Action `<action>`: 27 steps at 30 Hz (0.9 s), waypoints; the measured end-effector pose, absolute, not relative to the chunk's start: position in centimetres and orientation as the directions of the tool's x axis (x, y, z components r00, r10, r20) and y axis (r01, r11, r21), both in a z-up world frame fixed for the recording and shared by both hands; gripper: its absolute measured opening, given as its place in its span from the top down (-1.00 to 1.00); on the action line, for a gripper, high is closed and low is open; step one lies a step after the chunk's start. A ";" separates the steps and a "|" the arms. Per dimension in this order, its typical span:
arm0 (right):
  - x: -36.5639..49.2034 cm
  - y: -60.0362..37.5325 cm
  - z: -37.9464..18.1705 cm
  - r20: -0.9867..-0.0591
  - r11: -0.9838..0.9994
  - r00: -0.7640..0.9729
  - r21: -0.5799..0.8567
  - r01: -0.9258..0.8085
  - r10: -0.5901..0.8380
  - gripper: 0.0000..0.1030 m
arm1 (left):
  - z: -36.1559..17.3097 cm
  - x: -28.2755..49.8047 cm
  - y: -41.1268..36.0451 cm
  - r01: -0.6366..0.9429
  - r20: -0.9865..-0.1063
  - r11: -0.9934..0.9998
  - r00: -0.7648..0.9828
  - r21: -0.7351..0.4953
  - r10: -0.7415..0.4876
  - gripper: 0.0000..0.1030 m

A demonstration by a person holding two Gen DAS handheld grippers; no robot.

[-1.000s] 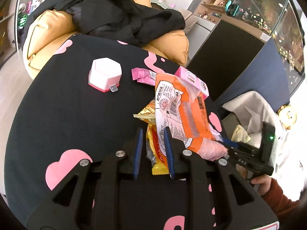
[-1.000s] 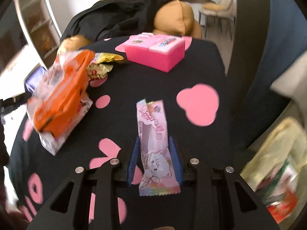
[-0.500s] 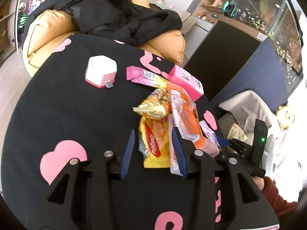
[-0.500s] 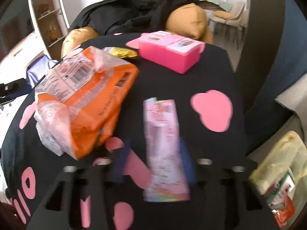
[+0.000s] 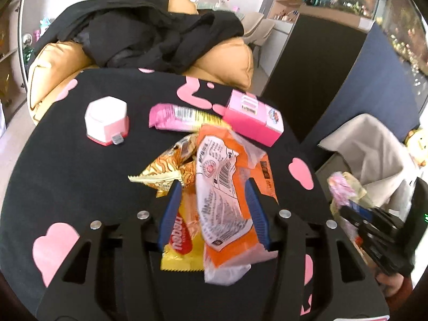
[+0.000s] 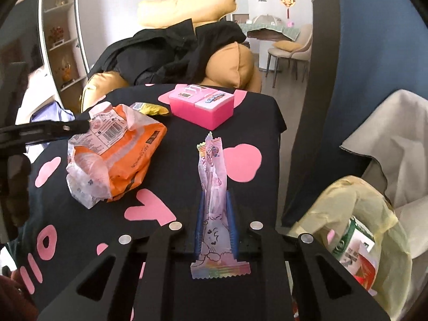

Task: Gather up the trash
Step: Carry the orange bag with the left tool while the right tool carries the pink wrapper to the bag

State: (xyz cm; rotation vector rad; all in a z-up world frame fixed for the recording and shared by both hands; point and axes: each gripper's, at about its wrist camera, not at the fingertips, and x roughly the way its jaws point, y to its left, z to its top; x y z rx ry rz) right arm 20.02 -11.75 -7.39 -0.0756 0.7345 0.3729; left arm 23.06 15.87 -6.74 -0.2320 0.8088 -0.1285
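Observation:
An orange snack packet (image 5: 227, 200) and a yellow wrapper (image 5: 182, 243) lie on the black table between the pads of my left gripper (image 5: 214, 208). Its jaws are opening and do not press on either one. A golden wrapper (image 5: 165, 171) and a pink bar wrapper (image 5: 182, 115) lie beyond them. My right gripper (image 6: 216, 222) is closing on a pink candy wrapper (image 6: 211, 165), which is creased between the pads and stands up off the table. The left wrist view shows that right gripper (image 5: 355, 214) off the table's right edge, beside the bag.
A yellowish bag (image 6: 347, 214) with trash inside hangs open at the right, next to a grey-lined bin (image 6: 396, 139). A pink box (image 6: 203, 107) and a white hexagonal box (image 5: 107, 120) stand on the table (image 5: 67, 174). Behind it is a sofa with black clothing (image 5: 149, 34).
My left jaws widened and the orange packet, raised before, now lies flat. My right jaws narrowed on the pink wrapper and lifted it off the table toward the right.

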 end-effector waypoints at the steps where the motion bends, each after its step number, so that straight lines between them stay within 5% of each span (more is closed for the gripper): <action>1: 19.8 -12.1 -7.4 -0.666 0.932 0.678 0.070 -0.356 0.309 0.68 | -7.0 23.3 15.7 0.018 -0.712 0.969 0.675 -0.247 -0.194 0.09; 3: 19.2 -12.7 -7.4 -0.665 0.932 0.677 0.082 -0.354 0.316 0.68 | -7.7 23.8 15.5 0.002 -0.734 0.967 0.650 -0.255 -0.196 0.10; 7: 18.1 -13.4 -7.0 -0.655 0.931 0.684 0.082 -0.356 0.319 0.68 | -7.5 23.3 14.7 0.028 -0.737 0.970 0.645 -0.240 -0.201 0.68; 10: 17.4 -13.9 -6.4 -0.644 0.931 0.694 0.080 -0.357 0.322 0.68 | -6.1 22.3 14.2 0.061 -0.713 0.972 0.669 -0.228 -0.209 0.77; 27: 12.7 -17.0 -0.3 -0.518 0.938 0.797 0.032 -0.346 0.312 0.68 | 3.7 15.7 10.7 0.193 -0.549 0.971 0.801 -0.142 -0.240 0.87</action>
